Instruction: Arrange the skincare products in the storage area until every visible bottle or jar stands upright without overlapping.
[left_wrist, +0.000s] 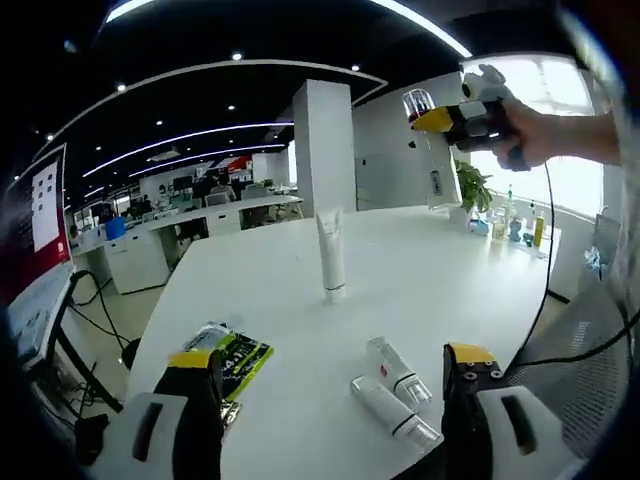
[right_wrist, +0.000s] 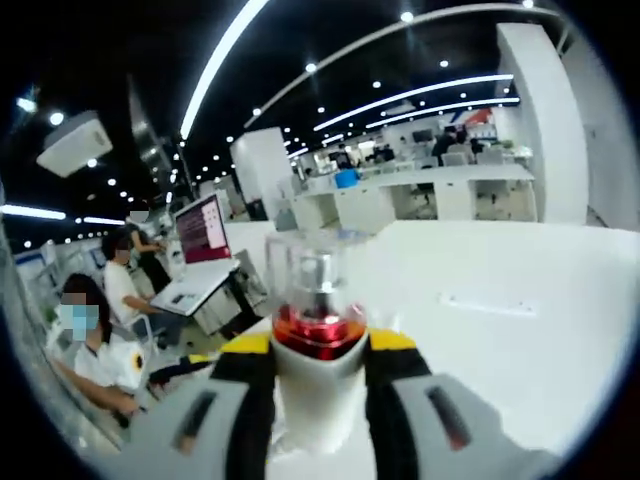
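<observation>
A white tube stands upright on its cap in the middle of the white table. Two white bottles lie on their sides near the table's front edge, one just behind the other. My left gripper is open above that edge, and both bottles lie just inside its right jaw. My right gripper, held by a hand high over the far right of the table, is shut on a white bottle with a red collar and clear cap. In the right gripper view its jaws press the bottle's sides.
A green and black packet lies at the front left of the table. A potted plant and several small bottles stand at the far right end. A black cable hangs past the right edge. People sit at a desk to the left.
</observation>
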